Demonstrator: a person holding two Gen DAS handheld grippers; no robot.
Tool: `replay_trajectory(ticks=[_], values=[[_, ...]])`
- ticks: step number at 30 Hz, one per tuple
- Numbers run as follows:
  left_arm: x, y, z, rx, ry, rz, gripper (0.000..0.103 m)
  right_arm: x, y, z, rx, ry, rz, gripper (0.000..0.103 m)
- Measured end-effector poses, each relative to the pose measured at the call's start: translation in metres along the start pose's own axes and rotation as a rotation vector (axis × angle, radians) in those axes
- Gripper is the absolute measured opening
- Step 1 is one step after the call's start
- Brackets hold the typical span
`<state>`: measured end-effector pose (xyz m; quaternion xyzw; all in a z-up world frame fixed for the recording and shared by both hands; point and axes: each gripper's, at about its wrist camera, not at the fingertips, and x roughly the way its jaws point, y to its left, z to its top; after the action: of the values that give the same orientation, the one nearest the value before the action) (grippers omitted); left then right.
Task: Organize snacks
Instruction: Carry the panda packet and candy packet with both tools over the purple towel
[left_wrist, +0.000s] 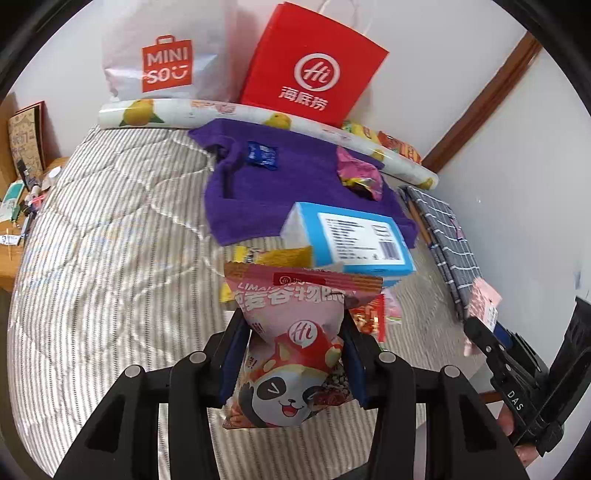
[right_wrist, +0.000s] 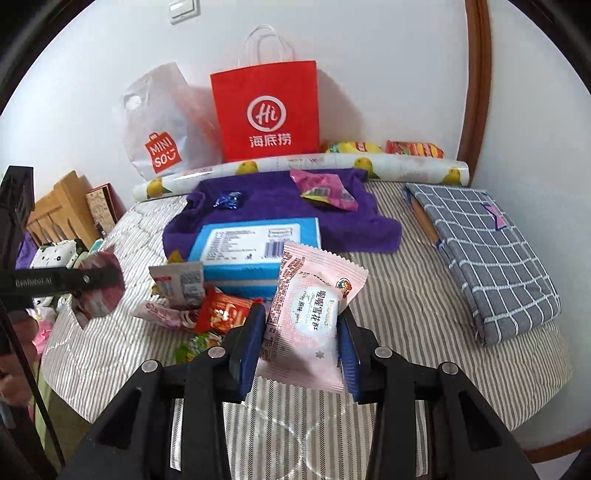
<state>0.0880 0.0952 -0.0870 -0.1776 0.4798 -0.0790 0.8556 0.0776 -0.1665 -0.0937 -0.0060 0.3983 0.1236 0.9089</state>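
Observation:
My left gripper (left_wrist: 291, 332) is shut on a pink panda snack bag (left_wrist: 295, 350) and holds it above the striped bed. My right gripper (right_wrist: 303, 328) is shut on a pale pink snowflake pastry packet (right_wrist: 310, 317), also lifted. A purple towel (left_wrist: 295, 184) lies ahead with a blue candy (left_wrist: 262, 155) and a magenta packet (left_wrist: 358, 171) on it. A blue box (right_wrist: 255, 251) rests on the towel's near edge. A small pile of loose snacks (right_wrist: 221, 314) lies in front of the box. The left gripper shows at the left of the right wrist view (right_wrist: 92, 291).
A red paper bag (right_wrist: 266, 110) and a white Miniso bag (right_wrist: 159, 125) stand against the wall behind a lemon-print roll (right_wrist: 295, 164). More snack packs (right_wrist: 413, 148) lie behind the roll. A grey checked folded cloth (right_wrist: 487, 258) lies at right. A cluttered wooden desk (left_wrist: 22, 206) is left.

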Motion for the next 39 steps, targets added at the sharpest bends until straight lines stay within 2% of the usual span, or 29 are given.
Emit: replay_trajectory(ticks=[10, 21, 29, 39], values=[[0.011, -0.044, 0.003, 0.048, 0.005, -0.049, 0.045, 0.006, 0.002, 0.022, -0.013, -0.020, 0.017, 0.039], [0.030, -0.068, 0.036, 0.043, -0.004, -0.085, 0.045, 0.024, -0.005, 0.057, -0.027, -0.040, 0.038, 0.039], [0.041, -0.057, 0.070, 0.023, -0.021, -0.047, 0.045, 0.048, -0.010, 0.088, -0.025, -0.055, 0.050, 0.039], [0.056, -0.017, 0.120, -0.052, -0.048, -0.006, 0.045, 0.105, -0.019, 0.125, -0.024, -0.018, 0.057, 0.039]])
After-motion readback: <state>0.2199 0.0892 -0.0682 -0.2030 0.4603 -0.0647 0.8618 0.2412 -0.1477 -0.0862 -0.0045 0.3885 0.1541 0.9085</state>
